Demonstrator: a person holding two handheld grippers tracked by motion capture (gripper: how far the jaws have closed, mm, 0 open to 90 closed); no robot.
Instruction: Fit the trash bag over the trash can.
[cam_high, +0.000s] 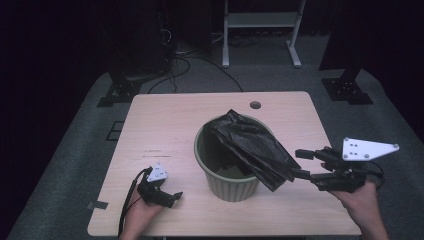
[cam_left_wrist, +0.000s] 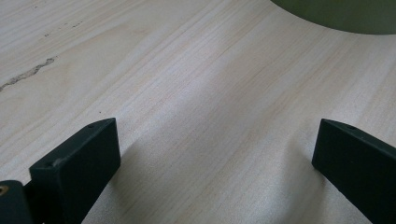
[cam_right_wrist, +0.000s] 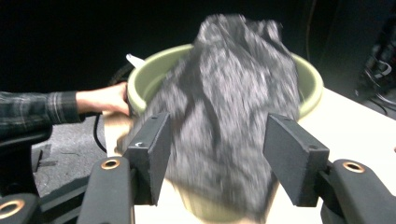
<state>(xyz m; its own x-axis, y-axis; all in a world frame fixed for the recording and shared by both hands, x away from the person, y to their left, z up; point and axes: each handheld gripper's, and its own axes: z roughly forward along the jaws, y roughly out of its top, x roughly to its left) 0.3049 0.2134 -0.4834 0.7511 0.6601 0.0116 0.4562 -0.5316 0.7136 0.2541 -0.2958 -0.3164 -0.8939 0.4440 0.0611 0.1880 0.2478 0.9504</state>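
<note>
**Inspector:** The black bin bag (cam_high: 252, 150) lies crumpled across the rim of the green bin (cam_high: 227, 186), part inside and a flap hanging over the near right wall toward the right gripper (cam_high: 301, 164). The bin stands near the middle of the desk (cam_high: 165, 125).

**Second:** Is the bag gripped?

**Inspector:** Judging by the right gripper view, no. The jaws stand about half open on either side of the bag (cam_right_wrist: 224, 116), with a visible gap to each pad. The picture is blurred, so a light touch on the far side cannot be ruled out. In the high view the lower jaw tip reaches the edge of the flap.

**Second:** Risks from here?

**Inspector:** Three, as a judgement. Closing on a thin fold could let the slick film slip out. A pull sideways on the flap could tip or drag the light bin, since nothing steadies it. A jaw could also strike the rim if it goes in too low.

**Second:** Pose of the hands?

**Inspector:** The right hand (cam_high: 360, 202) holds its gripper roughly level, pointing left at the bin. The left gripper (cam_high: 167, 197) rests low by the near left of the desk, aimed toward the bin's base, jaws wide apart over bare wood (cam_left_wrist: 210, 116) and holding nothing.
</note>
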